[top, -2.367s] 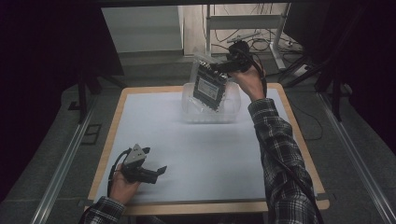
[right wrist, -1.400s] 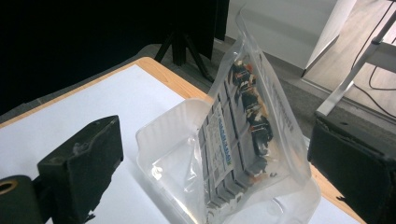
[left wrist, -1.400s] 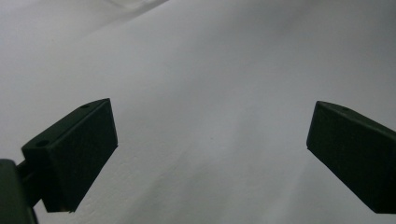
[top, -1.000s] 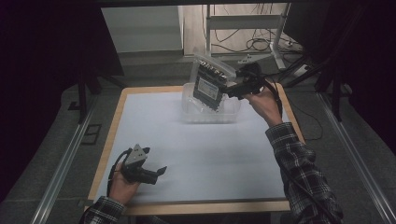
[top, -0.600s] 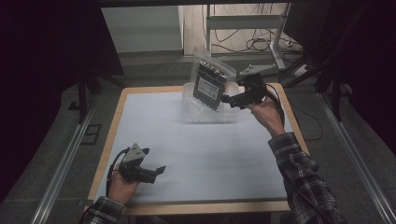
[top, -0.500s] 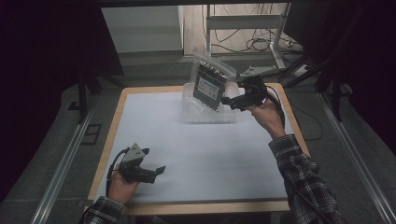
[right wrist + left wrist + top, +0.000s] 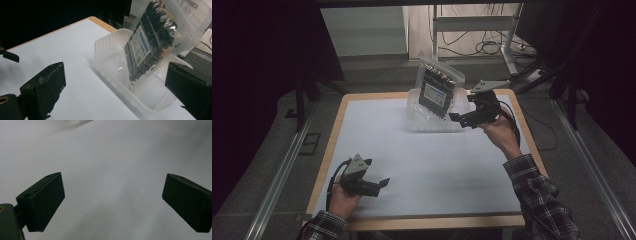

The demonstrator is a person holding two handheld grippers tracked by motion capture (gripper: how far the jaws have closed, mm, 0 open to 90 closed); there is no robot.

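A clear plastic bag with a dark circuit board inside (image 7: 438,89) is standing up in a see-through plastic tub (image 7: 432,120). The bag is leaning a little, with its top sticking out high above the tub's rim. A white label with blue print is showing on the board through the bag. In the right gripper view, the bag (image 7: 152,42) is resting with its bottom edge down inside the tub (image 7: 112,65), close to one end wall.

The tub is sitting near the far edge of the white table with a light wooden rim (image 7: 427,170).

The right gripper (image 7: 462,119) is hanging just beside the tub, on its right side. It is not touching the bag or the tub. Its two black jaws are standing wide apart, with nothing between them. A hand (image 7: 499,134) in a checked sleeve is holding it up above the table.

The left gripper (image 7: 379,184) is lying low near the front left corner of the table, well apart from the tub. In the left gripper view, its jaws are also spread wide, and there is just the white table top (image 7: 112,170) between them. The person's other hand (image 7: 343,197) is gripping it from behind.
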